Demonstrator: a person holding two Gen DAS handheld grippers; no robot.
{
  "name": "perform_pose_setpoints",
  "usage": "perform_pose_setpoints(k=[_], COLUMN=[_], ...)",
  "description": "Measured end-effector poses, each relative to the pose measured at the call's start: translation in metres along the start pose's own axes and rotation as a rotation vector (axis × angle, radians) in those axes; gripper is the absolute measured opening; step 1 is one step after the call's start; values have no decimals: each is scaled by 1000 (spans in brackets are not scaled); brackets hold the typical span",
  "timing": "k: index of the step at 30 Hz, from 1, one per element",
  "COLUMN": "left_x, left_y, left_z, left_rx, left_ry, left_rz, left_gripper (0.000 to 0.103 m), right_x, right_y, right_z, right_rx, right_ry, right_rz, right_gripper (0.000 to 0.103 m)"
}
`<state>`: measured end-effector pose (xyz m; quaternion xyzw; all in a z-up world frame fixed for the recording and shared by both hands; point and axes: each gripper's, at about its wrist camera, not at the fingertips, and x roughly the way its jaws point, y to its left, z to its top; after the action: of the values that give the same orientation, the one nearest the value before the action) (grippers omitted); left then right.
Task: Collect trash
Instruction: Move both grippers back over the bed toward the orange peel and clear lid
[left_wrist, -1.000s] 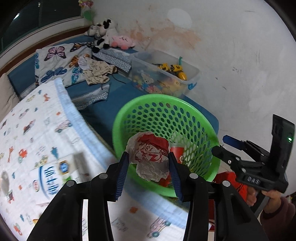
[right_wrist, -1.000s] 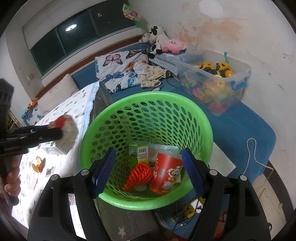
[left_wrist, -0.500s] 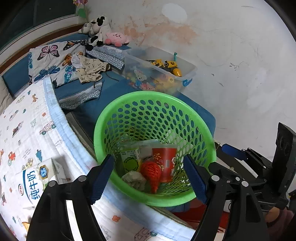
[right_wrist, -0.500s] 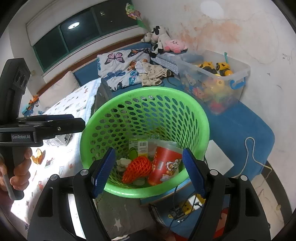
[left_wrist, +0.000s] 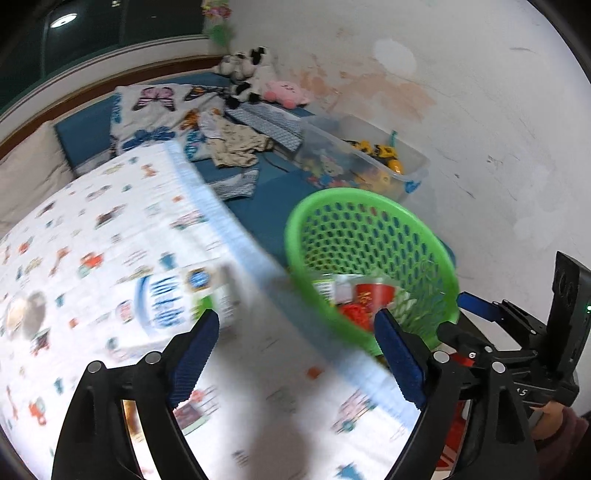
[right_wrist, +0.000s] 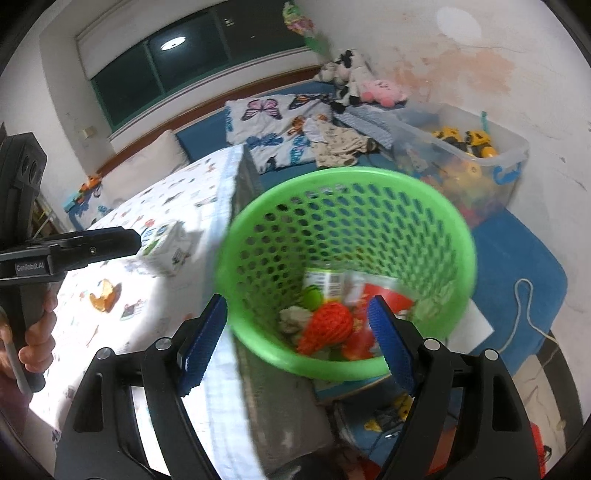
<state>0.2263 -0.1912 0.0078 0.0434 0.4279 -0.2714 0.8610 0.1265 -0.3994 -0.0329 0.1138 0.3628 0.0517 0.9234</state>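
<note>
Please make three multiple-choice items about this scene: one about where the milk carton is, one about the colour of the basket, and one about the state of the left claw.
1. Where does the milk carton lie?
A. On the printed blanket on the bed
B. Inside the basket
C. In the clear toy box

2. What colour is the basket with holes?
A. Blue
B. Green
C. White

3. How is the left claw?
A. Shut on a paper wad
B. Shut on the carton
C. Open, holding nothing

Answers:
1. A: the carton rests on the blanket, to the left of the basket and outside it.
2. B: its rim and wall are bright green in both views.
3. C: its jaws have just been opening, and only blanket shows between the blue pads.
</note>
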Motion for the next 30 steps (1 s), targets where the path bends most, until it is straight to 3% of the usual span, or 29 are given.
perform_pose_setpoints(k=[14,30], left_x=[-56,-98], left_y=[104,185], left_z=[-49,-106], left_rx=[-167,-320], left_ry=[-32,-26], left_rz=[141,251], left_gripper=[85,88], right_x=[30,73], right_y=[80,180], right_z=[-3,-11], right_rx=[-119,-269], right_ry=[51,126], right_rz=[109,255], right_gripper=[80,80])
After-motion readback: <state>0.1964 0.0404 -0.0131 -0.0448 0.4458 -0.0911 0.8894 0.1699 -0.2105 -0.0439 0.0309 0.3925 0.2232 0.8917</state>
